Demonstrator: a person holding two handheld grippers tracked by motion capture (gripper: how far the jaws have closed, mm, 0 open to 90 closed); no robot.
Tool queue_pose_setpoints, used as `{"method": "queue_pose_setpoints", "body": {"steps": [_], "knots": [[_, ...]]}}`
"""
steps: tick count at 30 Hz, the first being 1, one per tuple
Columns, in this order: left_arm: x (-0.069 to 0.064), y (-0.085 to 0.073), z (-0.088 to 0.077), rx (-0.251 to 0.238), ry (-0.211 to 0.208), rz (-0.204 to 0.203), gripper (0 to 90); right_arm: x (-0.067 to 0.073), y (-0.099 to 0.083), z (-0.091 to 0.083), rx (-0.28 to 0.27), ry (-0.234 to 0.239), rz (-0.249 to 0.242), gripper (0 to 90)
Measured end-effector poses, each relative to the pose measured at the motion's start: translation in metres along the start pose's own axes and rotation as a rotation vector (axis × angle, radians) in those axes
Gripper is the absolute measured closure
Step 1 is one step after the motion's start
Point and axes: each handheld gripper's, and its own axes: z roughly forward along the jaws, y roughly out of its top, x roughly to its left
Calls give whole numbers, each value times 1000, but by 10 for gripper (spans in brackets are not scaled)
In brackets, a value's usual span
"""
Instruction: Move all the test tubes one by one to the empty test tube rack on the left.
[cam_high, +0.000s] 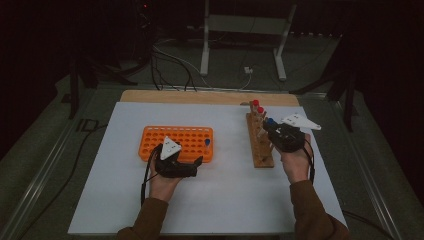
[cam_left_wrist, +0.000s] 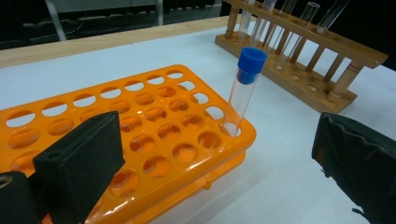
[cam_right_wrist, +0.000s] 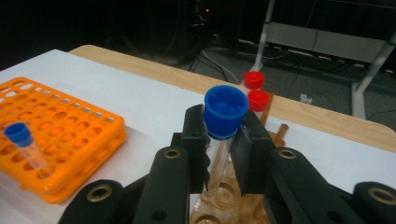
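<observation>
Two racks sit on the white surface (cam_high: 125, 200): the orange rack (cam_high: 176, 142), touching the open left hand-held gripper (cam_left_wrist: 210, 154) on its near corner side, and the wooden rack (cam_high: 260, 142), directly under and ahead of the right hand-held gripper (cam_right_wrist: 223, 140). Left hand-held gripper: jaws wide apart, nothing between them, one pad over the orange rack's near edge, the other out over bare surface. Right hand-held gripper: jaws closed on a blue-capped tube (cam_right_wrist: 225, 116), pads pinching the clear body just below the cap; tube upright, its lower end just above a hole of the wooden rack, as far as the right gripper view lets me judge. Beyond that held tube, two red-capped tubes (cam_right_wrist: 256, 91) stand in the same rack, close behind. One more blue-capped tube (cam_left_wrist: 243, 88) already stands in a corner hole of the orange rack, ahead of the left hand-held gripper. Judgement: step in hand is drawing the held tube out of the wooden rack, likely bound for the orange one. To do it well: lift straight along the tube's own axis until the bottom is fully free of the hole before any sideways travel; keep the pinch steady below the cap so the smooth wall does not slide; steer wide of the red caps; keep the left hand-held gripper near to brace the light orange rack at seating.
</observation>
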Motion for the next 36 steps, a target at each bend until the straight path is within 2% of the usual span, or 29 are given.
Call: {"method": "queue_pose_setpoints", "body": {"steps": [5, 14, 18, 25, 36], "knots": [[-3, 4, 1, -5, -7, 11, 34, 10, -2, 4, 13, 44, -7, 771], [-12, 7, 3, -5, -14, 50, 44, 26, -7, 12, 42, 91, -24, 770], [-16, 7, 4, -10, -18, 55, 50, 35, -10, 14, 58, 114, -43, 770], [-24, 9, 4, -24, -31, 76, 64, 45, -14, 17, 73, 152, -38, 769], [-43, 11, 10, -28, -47, 147, 106, 67, -17, 19, 95, 225, -58, 768]]}}
